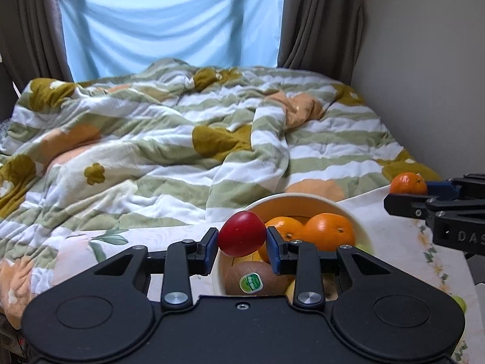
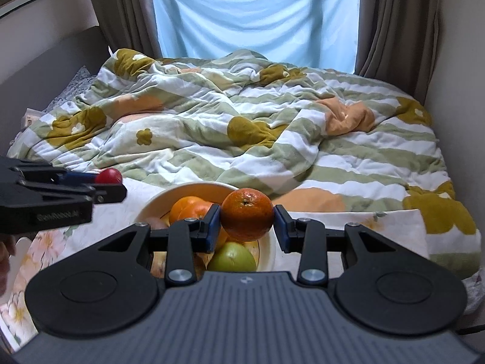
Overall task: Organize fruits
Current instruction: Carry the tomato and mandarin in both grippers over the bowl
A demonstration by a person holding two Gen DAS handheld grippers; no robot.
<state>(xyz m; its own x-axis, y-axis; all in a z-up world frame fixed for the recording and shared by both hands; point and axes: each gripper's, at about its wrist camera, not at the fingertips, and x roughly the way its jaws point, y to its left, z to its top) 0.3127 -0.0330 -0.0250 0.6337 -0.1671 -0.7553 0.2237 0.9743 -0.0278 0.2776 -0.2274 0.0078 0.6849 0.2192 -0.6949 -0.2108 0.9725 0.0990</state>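
Note:
My left gripper (image 1: 242,239) is shut on a small red fruit (image 1: 242,234), held above the near rim of a cream bowl (image 1: 362,227). In the bowl lie oranges (image 1: 329,231) and a kiwi with a green sticker (image 1: 257,277). My right gripper (image 2: 248,220) is shut on an orange (image 2: 247,214) over the same bowl (image 2: 157,201), where more oranges (image 2: 189,207) and a green apple (image 2: 232,257) show. The right gripper with its orange (image 1: 408,183) appears at the right edge of the left wrist view. The left gripper with the red fruit (image 2: 109,176) appears at the left of the right wrist view.
The bowl stands on a floral tablecloth (image 1: 394,242) at the foot of a bed with a rumpled striped flower quilt (image 1: 169,139). Beyond are a blue sheet over the window (image 1: 169,21), brown curtains and a wall on the right (image 1: 424,60). A green fruit (image 1: 459,303) lies at the table's right.

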